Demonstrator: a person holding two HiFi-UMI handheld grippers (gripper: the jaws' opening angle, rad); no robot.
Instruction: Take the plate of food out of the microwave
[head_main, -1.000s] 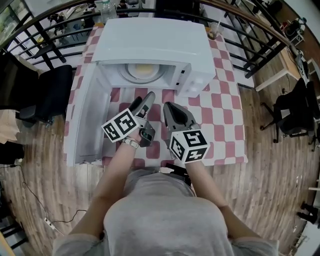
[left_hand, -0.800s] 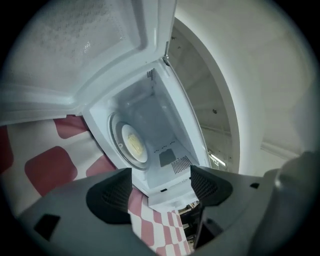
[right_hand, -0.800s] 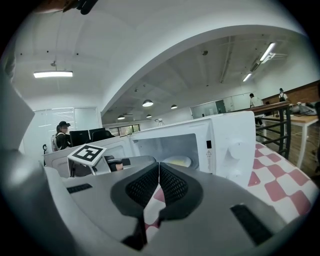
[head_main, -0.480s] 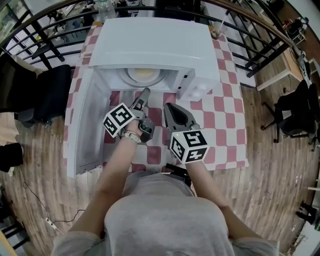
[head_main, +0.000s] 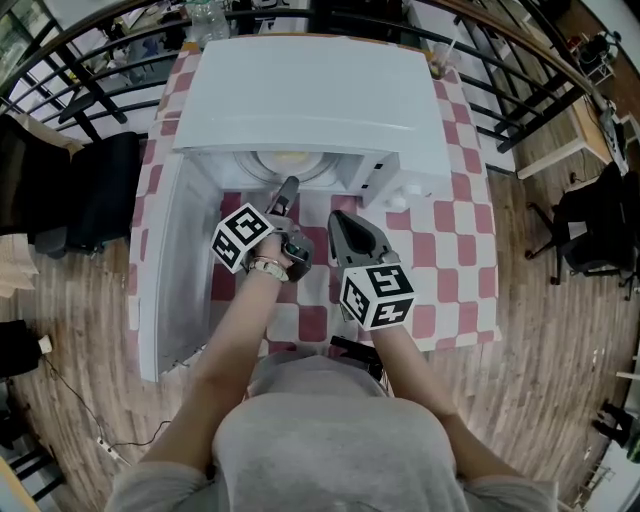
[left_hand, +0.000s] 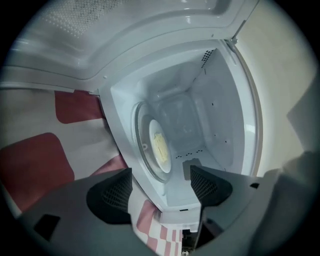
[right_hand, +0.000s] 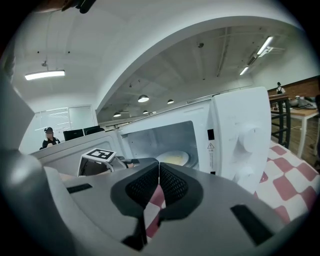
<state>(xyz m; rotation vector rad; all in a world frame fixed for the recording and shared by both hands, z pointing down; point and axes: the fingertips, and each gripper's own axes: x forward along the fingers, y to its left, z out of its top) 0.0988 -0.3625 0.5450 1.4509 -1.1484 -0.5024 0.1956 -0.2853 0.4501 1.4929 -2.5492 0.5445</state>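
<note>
Left gripper (left_hand: 160, 189): your jaws stand apart, empty, at the open mouth of the microwave (head_main: 310, 90).
Plate of food (left_hand: 159, 145): just ahead of that gripper, inside; the food looks pale yellow, perhaps.
Right gripper (right_hand: 159, 186): your jaws are pressed together, empty, beside the left, short of the opening.

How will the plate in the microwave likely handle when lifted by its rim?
The plate looks glossy and shallow, so probably rigid yet slippery. Gripped at one edge, it may tilt and spill the food.

table (head_main: 466, 262) — red-white checked cloth (head_main: 440, 225) over it | on it: white microwave (head_main: 310, 95) — door open
</note>
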